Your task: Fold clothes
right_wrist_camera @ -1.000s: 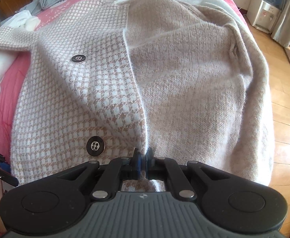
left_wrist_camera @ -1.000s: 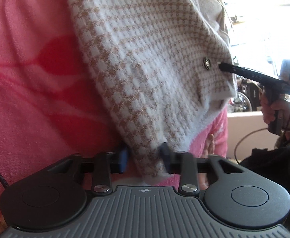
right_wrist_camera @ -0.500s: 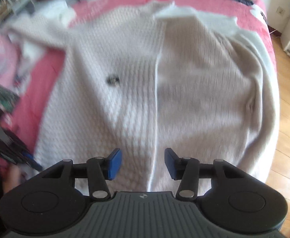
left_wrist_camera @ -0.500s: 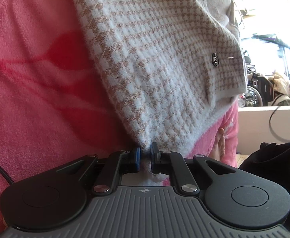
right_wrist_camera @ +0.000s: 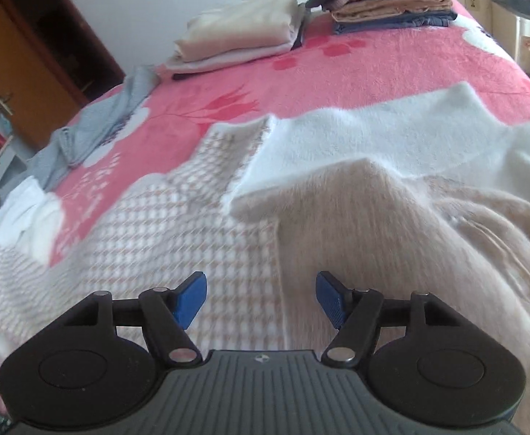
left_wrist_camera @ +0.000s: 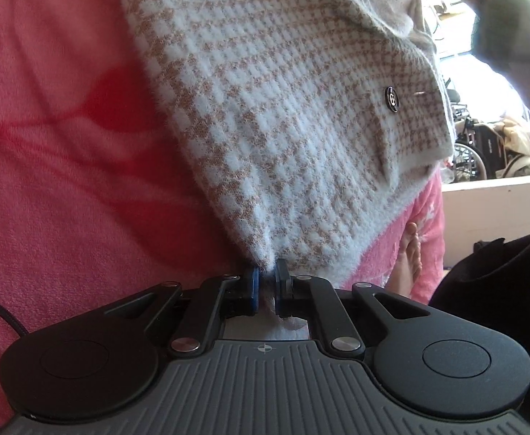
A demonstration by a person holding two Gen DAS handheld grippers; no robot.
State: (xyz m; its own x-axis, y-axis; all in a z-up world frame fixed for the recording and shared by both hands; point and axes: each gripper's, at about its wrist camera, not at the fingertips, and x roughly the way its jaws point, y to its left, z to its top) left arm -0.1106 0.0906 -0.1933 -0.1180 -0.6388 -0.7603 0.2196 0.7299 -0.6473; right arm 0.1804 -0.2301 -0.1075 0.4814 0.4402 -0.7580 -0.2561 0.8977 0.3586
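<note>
My left tool was clamped on a corner of the houndstooth cardigan spread over the pink bed, my right tool stood apart above its middle, and I judged keeping that hem taut mattered most.

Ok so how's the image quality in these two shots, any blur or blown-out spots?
Left wrist view: sharp on the houndstooth cardigan and its button, but the window area at upper right is blown out by glare. Right wrist view: evenly lit, with motion blur smearing the cardigan's weave near the open right gripper; the folded stacks look clearer.
</note>
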